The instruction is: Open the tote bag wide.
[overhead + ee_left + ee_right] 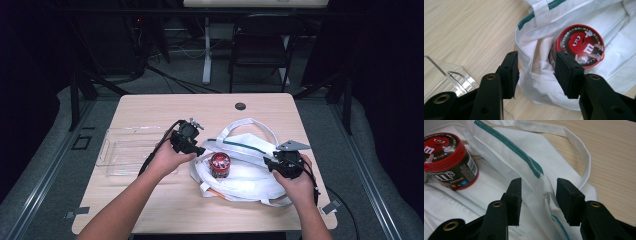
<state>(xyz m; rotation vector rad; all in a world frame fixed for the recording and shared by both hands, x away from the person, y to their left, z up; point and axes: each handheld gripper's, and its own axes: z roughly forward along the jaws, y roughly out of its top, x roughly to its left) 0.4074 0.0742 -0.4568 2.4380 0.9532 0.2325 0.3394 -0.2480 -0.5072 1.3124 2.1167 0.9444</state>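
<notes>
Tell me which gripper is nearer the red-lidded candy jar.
Left. The left gripper sits right beside the candy jar, jaws open at the bag's edge. The right gripper is farther off, at the bag's opposite rim.

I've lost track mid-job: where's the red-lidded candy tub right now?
In the high view the candy tub stands in the open mouth of the white tote bag, centre-right on the table, beside the left gripper.

Tote bag (250, 155): white woven cloth, matt, green-stitched trim. Candy tub (576, 47): glossy plastic, red lid, dark printed label. Tray (125, 150): clear smooth plastic. Surface (150, 107): pale wood-grain, matt. Left claw (536, 72), right claw (539, 200): matt black plastic, rough pads, brass-coloured rivets.
</notes>
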